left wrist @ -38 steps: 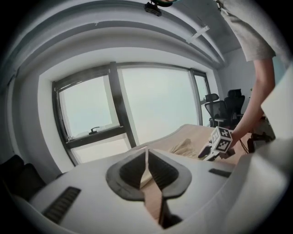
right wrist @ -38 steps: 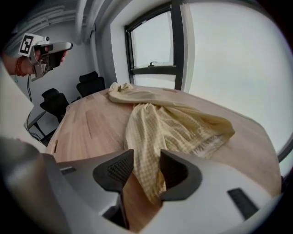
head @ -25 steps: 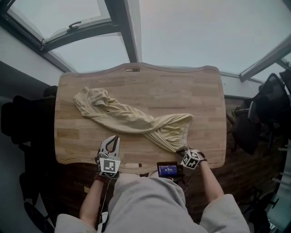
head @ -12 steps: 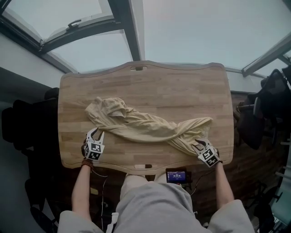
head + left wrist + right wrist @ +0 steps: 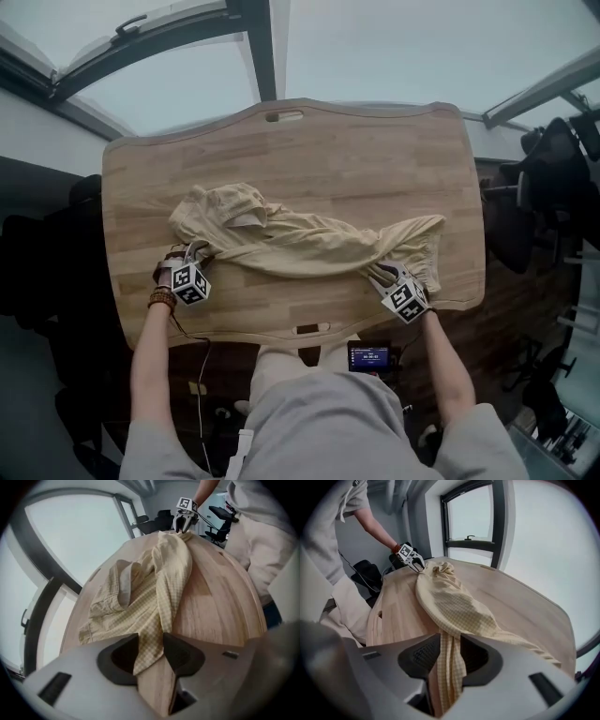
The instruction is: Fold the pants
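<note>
Left tongs (image 5: 150, 641): jaws apart, just been opening; a flap of checked cloth lies between them, not pinched

Right tongs (image 5: 449, 641): jaws likewise parted, just been opening; a hanging strip of the same cloth lies loose between them

Pants (image 5: 300, 246): pale yellow, twisted lengthwise across the near half of the tabletop (image 5: 328, 159), bunched at the left end, gathered at the right; no fold visible

Progress, by judgement: early; the garment is stretched out but not flattened, and every fold is left to make

Pose: arms spread wide, one set of tongs at each end of the garment, both tipped steeply down at the wood
</note>
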Tool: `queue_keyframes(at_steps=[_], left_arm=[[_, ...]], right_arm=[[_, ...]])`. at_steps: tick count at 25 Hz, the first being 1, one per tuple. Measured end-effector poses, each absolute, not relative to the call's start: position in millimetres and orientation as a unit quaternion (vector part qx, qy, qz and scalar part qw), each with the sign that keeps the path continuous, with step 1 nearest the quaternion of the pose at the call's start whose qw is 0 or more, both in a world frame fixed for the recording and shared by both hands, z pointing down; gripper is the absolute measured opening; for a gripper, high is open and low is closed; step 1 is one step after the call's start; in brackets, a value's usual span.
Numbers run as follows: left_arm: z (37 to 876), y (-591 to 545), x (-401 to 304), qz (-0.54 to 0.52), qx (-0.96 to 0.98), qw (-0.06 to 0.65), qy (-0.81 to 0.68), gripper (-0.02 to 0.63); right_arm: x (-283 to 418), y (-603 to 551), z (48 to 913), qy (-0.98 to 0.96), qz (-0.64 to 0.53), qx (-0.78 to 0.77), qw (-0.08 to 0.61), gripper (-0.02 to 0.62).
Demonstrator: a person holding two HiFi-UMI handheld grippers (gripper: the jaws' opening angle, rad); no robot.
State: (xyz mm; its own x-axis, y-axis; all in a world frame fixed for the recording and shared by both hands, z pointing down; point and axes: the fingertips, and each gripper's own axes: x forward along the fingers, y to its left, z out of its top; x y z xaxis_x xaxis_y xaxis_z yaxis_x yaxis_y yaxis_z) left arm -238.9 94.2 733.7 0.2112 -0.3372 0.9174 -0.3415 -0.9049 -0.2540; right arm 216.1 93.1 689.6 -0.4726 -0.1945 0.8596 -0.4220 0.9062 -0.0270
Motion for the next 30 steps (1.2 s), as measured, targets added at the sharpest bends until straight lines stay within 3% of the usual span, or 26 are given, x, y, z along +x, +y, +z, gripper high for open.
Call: queue_keyframes(at_steps=[4, 6, 10, 12, 14, 15, 18, 21, 25, 28, 29, 30], left_arm=[[741.6, 108.6, -231.6, 0.588, 0.775, 0.039, -0.227, 0.012], [740.7, 130.3, -233.7, 0.596, 0.763, 0.072, -0.24, 0.011], [727.1, 215.7, -220.4, 0.541, 0.752, 0.232, -0.297, 0.012], [714.9, 260.5, -197.7, 0.502, 0.767, 0.271, -0.293, 0.026], [696.5, 273.3, -186.7, 0.464, 0.788, 0.275, -0.297, 0.17], [685.6, 260.9, -189.0, 0.439, 0.795, 0.276, -0.315, 0.199], [652.8, 172.2, -212.0, 0.373, 0.787, 0.266, -0.414, 0.204], [641.9, 68.3, -213.8, 0.371, 0.775, 0.19, -0.475, 0.206], [662.9, -19.6, -153.3, 0.406, 0.801, 0.122, -0.422, 0.219], [689.0, -33.6, -103.3, 0.438, 0.818, 0.135, -0.347, 0.311], [698.4, -34.1, -98.8, 0.462, 0.81, 0.13, -0.336, 0.318], [705.1, -35.6, -102.6, 0.484, 0.798, 0.118, -0.338, 0.27]], right_arm=[[223.8, 92.1, 700.7, -0.829, 0.148, 0.222, 0.491, 0.132], [228.1, 88.7, 703.5, -0.822, 0.147, 0.241, 0.495, 0.133], [230.9, 84.7, 706.0, -0.819, 0.14, 0.252, 0.496, 0.133], [227.8, 84.4, 706.2, -0.822, 0.14, 0.247, 0.494, 0.133], [221.6, 83.8, 703.1, -0.827, 0.137, 0.244, 0.488, 0.133], [218.3, 81.4, 700.6, -0.83, 0.135, 0.245, 0.483, 0.133], [209.6, 74.1, 690.1, -0.832, 0.142, 0.26, 0.469, 0.132], [203.6, 74.1, 686.6, -0.829, 0.156, 0.275, 0.462, 0.132], [193.2, 77.5, 686.9, -0.826, 0.167, 0.285, 0.457, 0.13], [184.7, 78.2, 684.5, -0.832, 0.152, 0.276, 0.457, 0.13], [182.4, 77.7, 683.5, -0.833, 0.148, 0.274, 0.458, 0.13], [180.3, 77.1, 682.5, -0.833, 0.147, 0.272, 0.458, 0.13]])
